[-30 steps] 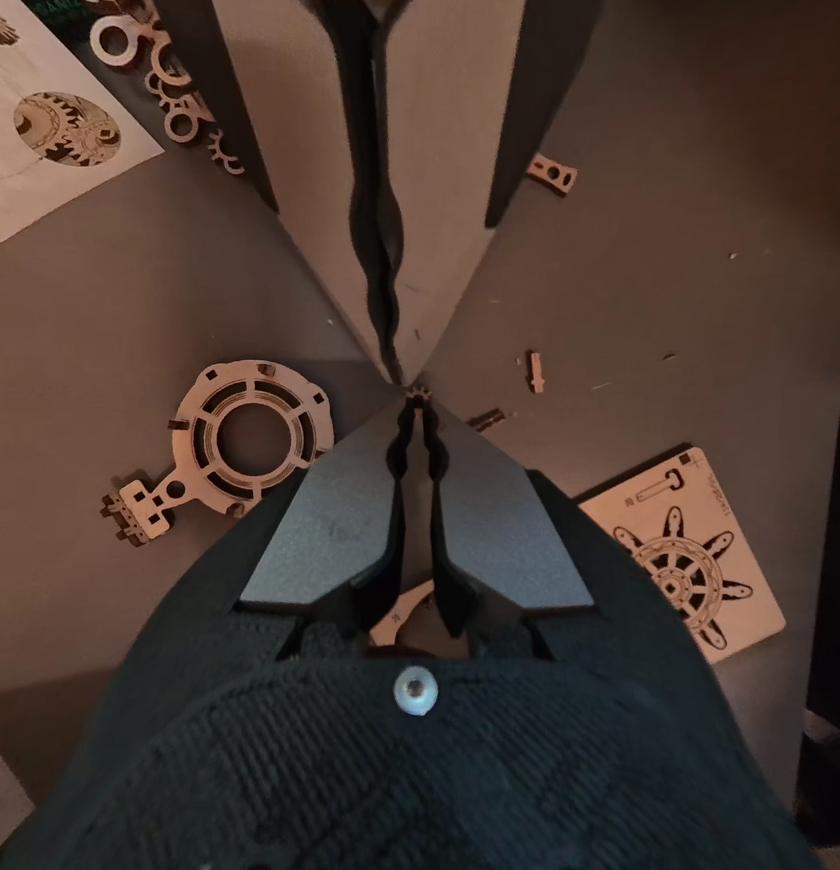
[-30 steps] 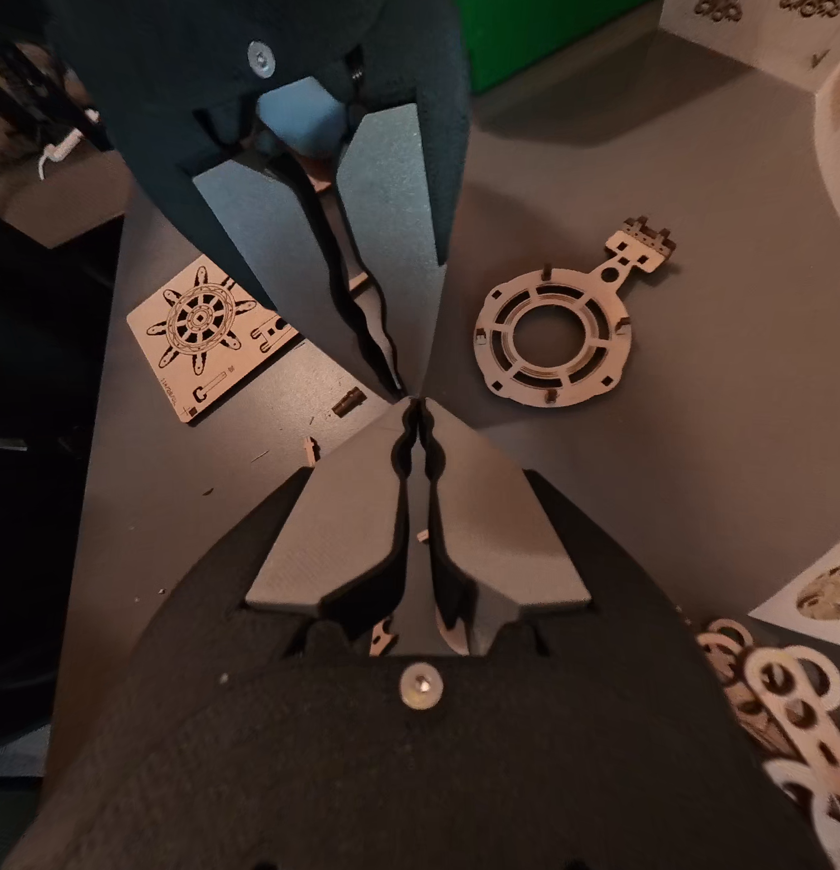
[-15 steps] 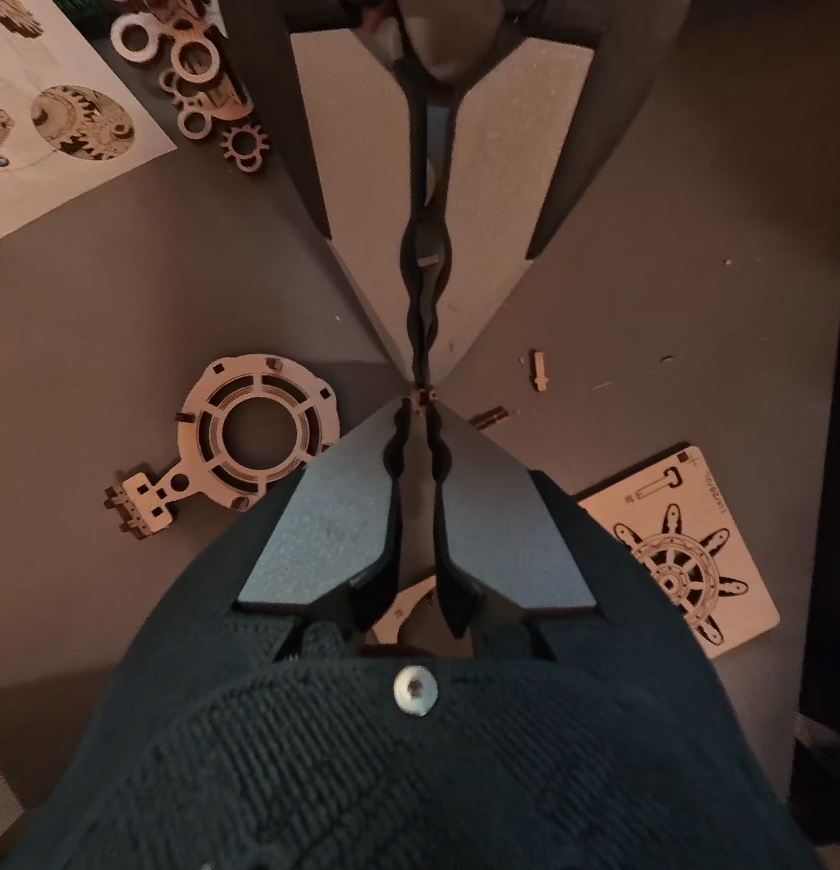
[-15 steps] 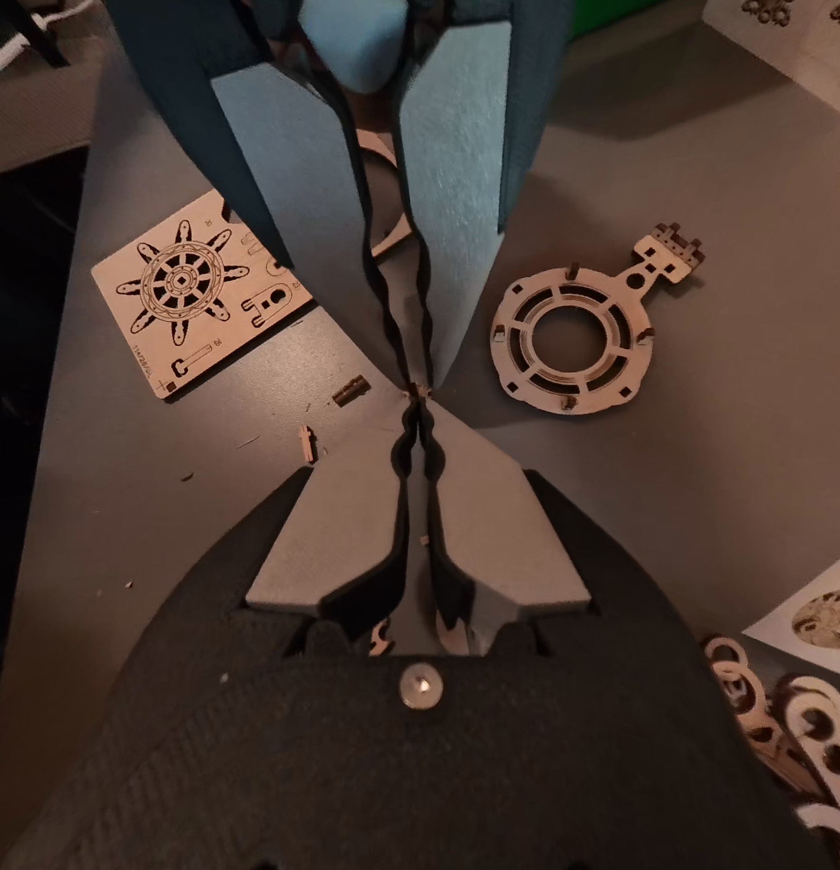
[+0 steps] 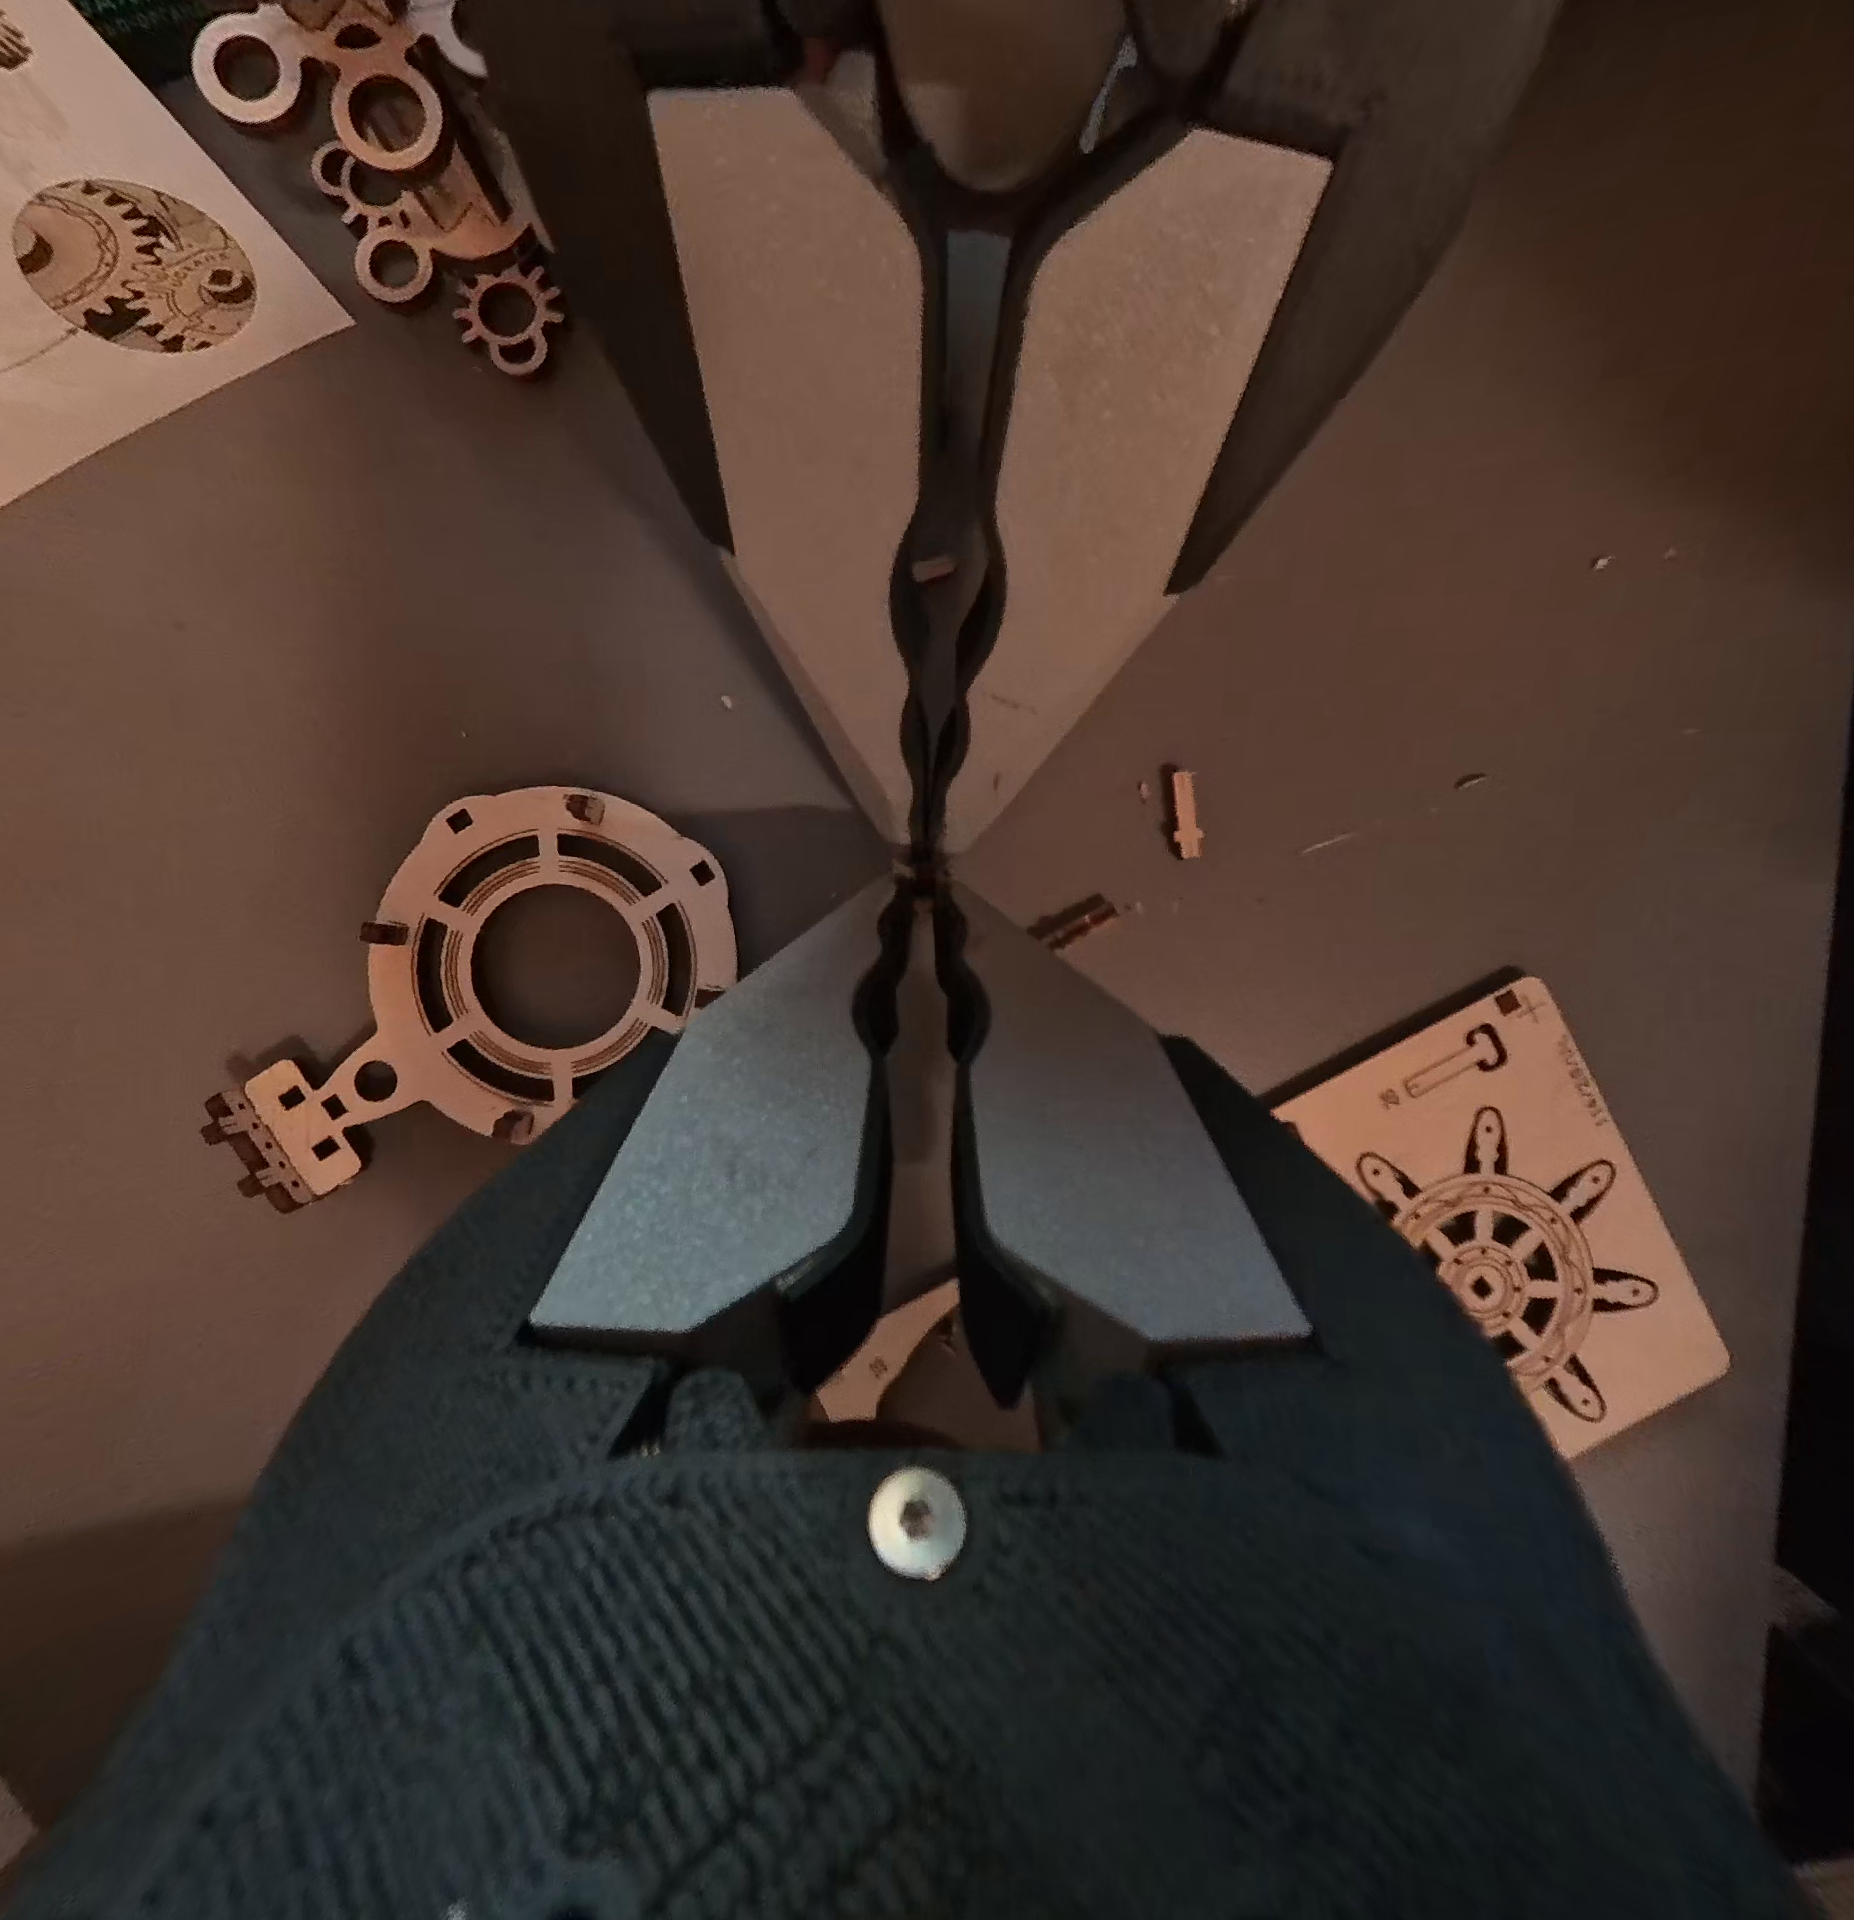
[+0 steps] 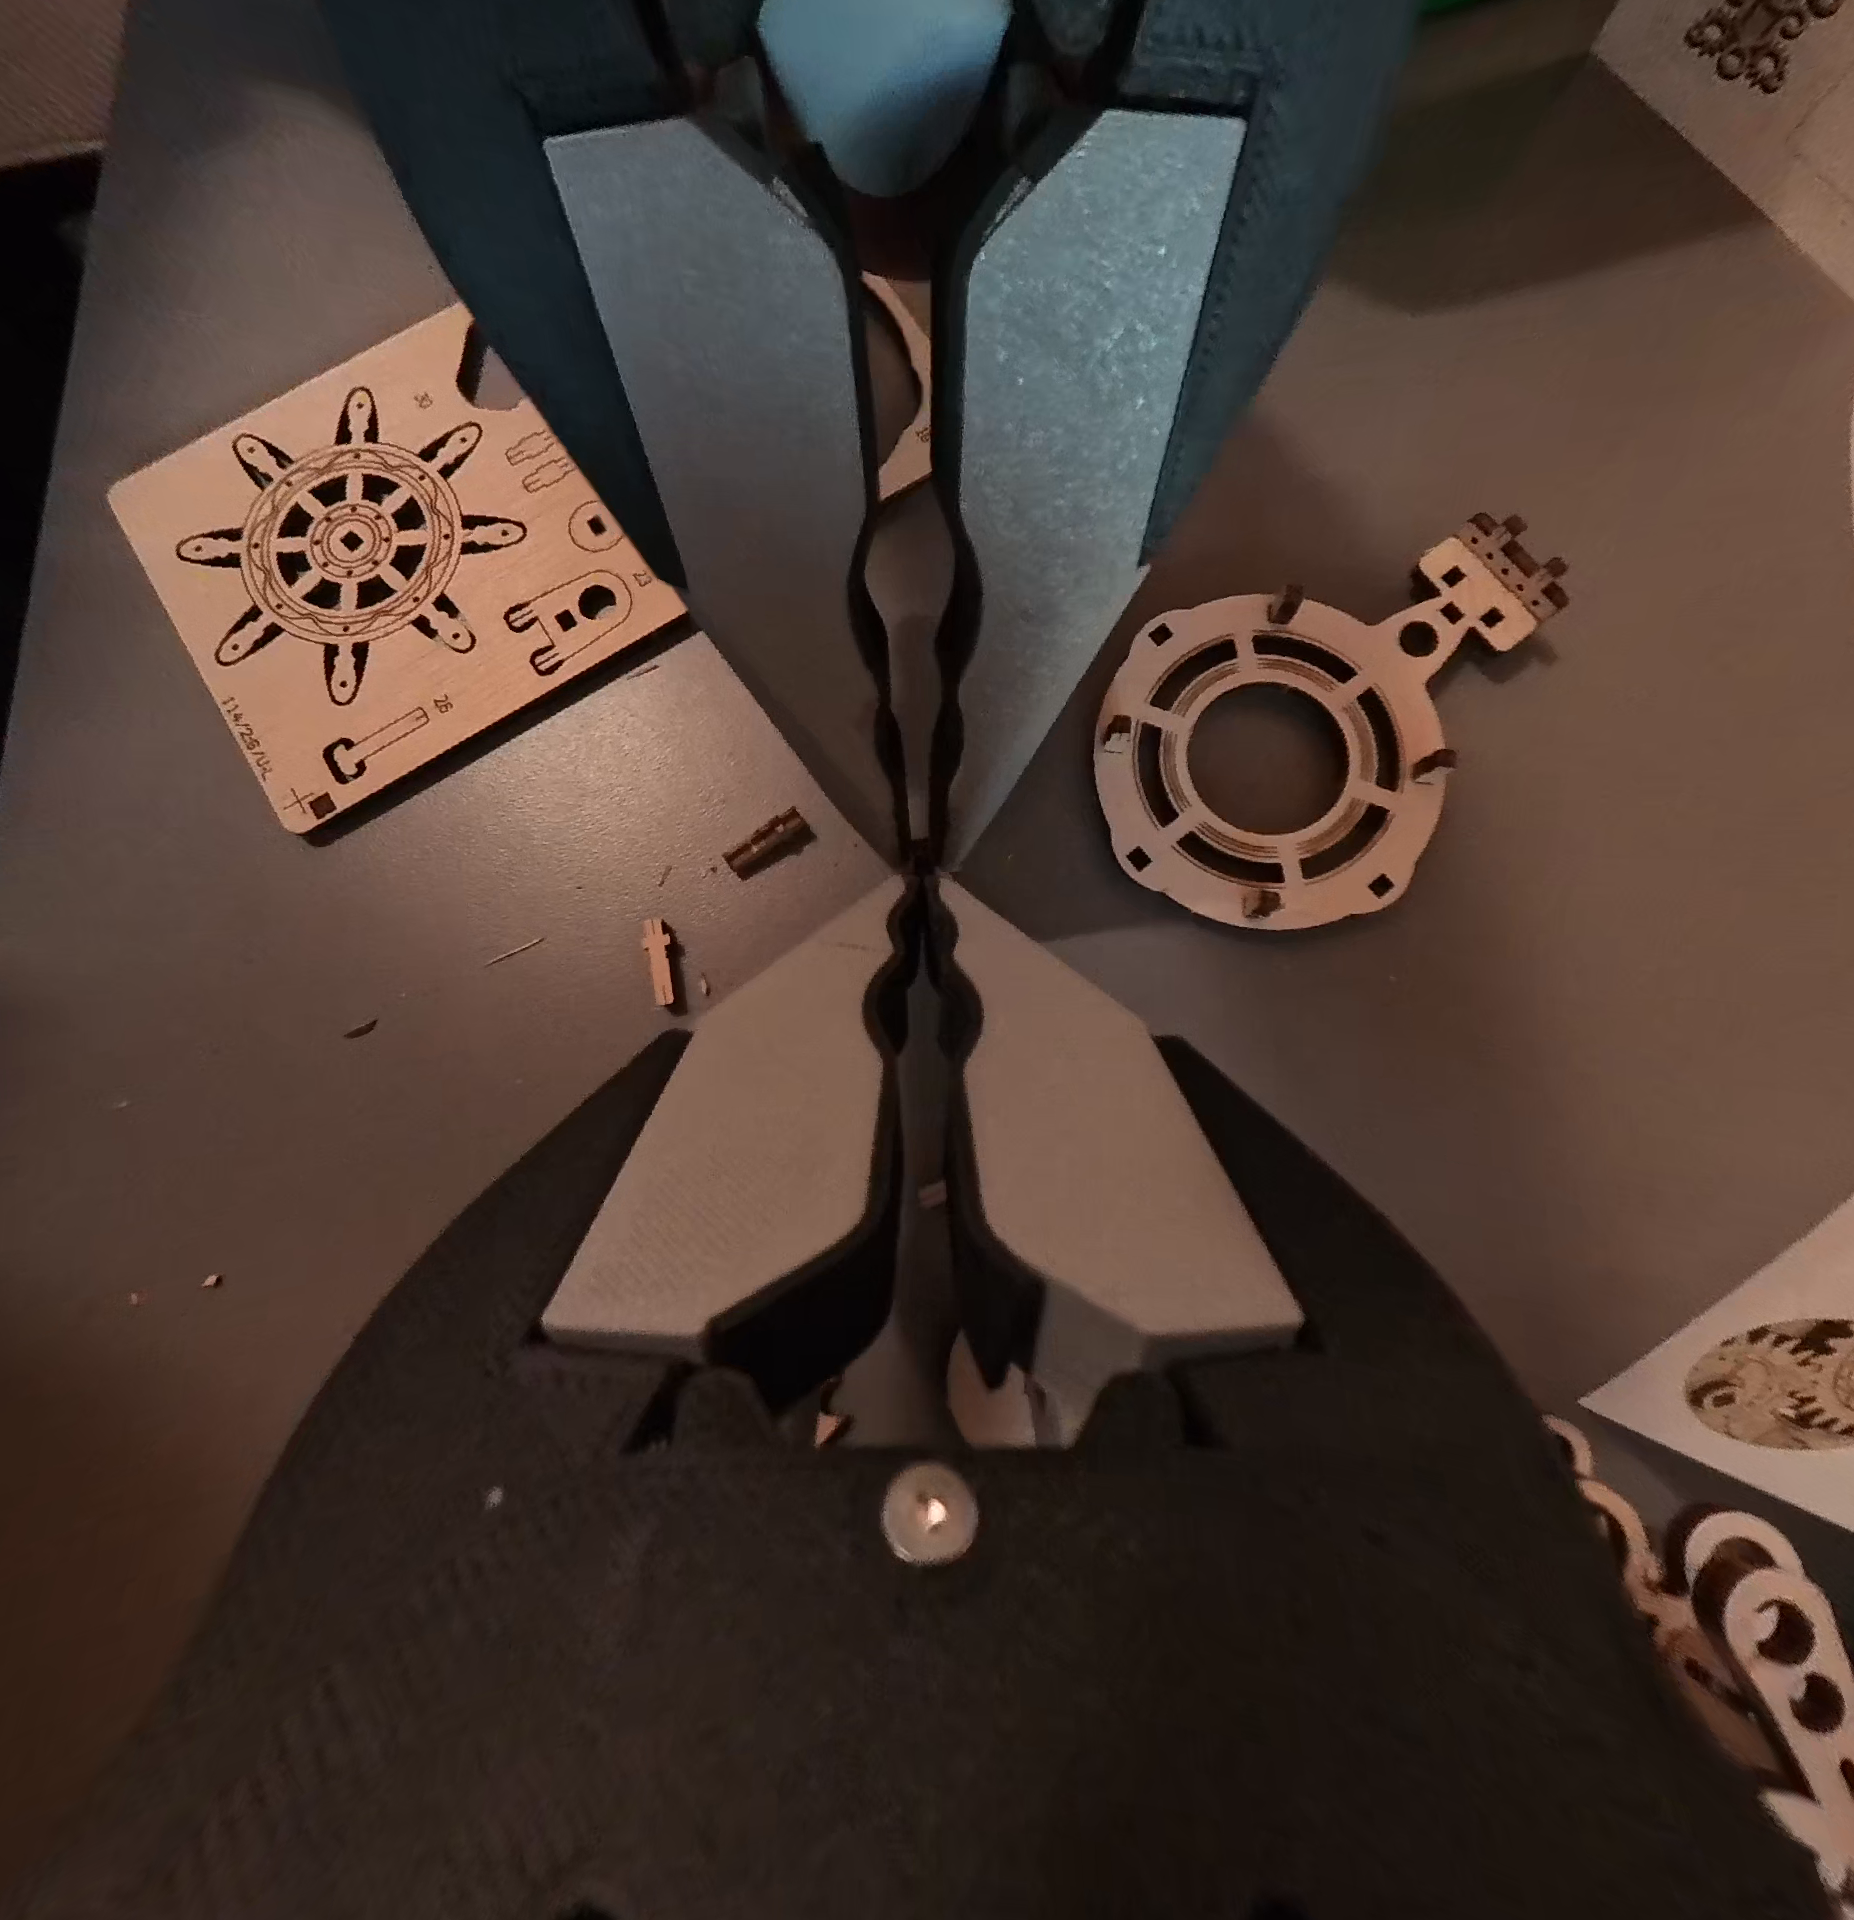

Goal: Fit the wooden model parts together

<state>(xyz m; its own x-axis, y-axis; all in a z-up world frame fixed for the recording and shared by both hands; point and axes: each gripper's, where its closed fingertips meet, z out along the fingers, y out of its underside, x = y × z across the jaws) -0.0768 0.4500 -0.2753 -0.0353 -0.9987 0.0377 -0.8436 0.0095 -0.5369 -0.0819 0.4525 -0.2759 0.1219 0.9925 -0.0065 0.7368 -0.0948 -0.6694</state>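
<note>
My left gripper and my right gripper are both shut and meet tip to tip above the grey table. A tiny wooden part sits pinched at the left fingertips, right where the two tips touch. It looked like a small gear a second ago. In the right wrist view it is only a dark speck. I cannot make out whether the right fingertips also grip anything. A ring-shaped wooden assembly with a short handle lies flat beside the tips, and it shows in the right wrist view too.
A wooden sheet with a ship's wheel cut-out lies near the table edge. A small peg and a dark stub lie loose. Linked ring parts and a printed sheet lie farther off. The tips of both grippers are at nearly the same place. The small peg is about 5 centimetres from both grippers' fingertips. It turns up in the right wrist view as well.
The two grippers have swung from a slanted meeting to straight head-on, tips still together. The small gear at the left tips is now almost hidden between them.
</note>
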